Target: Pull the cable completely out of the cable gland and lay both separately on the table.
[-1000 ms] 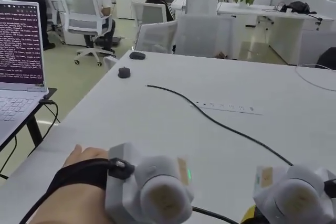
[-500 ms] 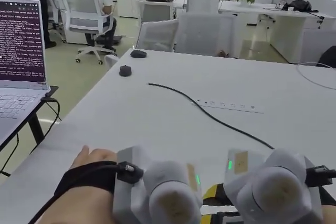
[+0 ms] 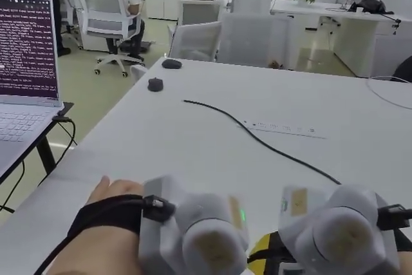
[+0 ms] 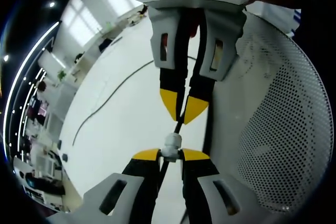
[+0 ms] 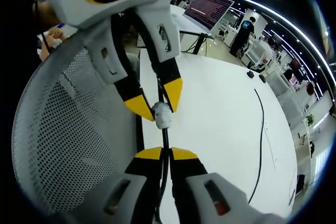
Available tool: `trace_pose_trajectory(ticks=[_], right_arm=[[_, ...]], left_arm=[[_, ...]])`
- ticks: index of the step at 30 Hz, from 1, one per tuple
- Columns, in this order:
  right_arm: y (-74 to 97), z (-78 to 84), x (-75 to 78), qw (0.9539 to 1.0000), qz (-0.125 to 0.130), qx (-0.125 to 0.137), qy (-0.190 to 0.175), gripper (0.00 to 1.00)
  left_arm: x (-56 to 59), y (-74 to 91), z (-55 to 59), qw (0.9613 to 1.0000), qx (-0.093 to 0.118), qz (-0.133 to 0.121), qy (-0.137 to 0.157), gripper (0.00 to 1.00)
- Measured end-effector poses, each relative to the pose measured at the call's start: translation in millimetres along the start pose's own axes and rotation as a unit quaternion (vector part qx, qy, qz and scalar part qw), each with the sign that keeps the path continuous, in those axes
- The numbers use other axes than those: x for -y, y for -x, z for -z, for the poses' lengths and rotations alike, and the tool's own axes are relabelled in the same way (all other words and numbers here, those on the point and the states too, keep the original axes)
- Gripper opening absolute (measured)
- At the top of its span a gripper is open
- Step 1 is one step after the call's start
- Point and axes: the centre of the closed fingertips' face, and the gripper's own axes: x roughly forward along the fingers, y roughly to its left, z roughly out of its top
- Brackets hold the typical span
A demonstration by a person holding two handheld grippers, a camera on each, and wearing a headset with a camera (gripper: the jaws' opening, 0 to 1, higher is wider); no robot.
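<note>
A small white cable gland (image 4: pixel 170 146) sits on a black cable (image 4: pixel 181 121). My left gripper (image 4: pixel 170 155) is shut on the gland, which is also seen in the right gripper view (image 5: pixel 161 114). My right gripper (image 5: pixel 165 153) is shut on the cable (image 5: pixel 165 141) just behind the gland, tip to tip with the left one. Both are held low in front of me, above the white table (image 3: pixel 193 152). The rest of the cable (image 3: pixel 257 140) trails across the table toward the far left.
A white mesh chair back (image 4: pixel 273 129) is close beside the grippers. An open laptop (image 3: pixel 26 49) stands at the left. Two dark mice (image 3: pixel 155 84) and a flat white strip (image 3: pixel 283 130) lie farther back. Office chairs and people are beyond the table.
My right gripper has come in from the right until it sits close beside the left one. The left gripper has barely shifted.
</note>
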Motion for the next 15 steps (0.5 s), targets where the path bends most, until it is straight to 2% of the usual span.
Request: trace_pose_trajectory(ticks=[5, 15], right_arm=[[3.7, 19.6, 6.3, 0.9997, 0.008, -0.019, -0.015, 0.03], [12.6, 53.1, 17.9, 0.9974, 0.022, -0.057, -0.038, 0.02]], left_arm=[[-8.0, 2.1, 5.3, 1.0, -0.003, -0.007, 0.006, 0.16], [-17.0, 5.5, 13.4, 0.9995, -0.007, -0.025, 0.019, 0.16]])
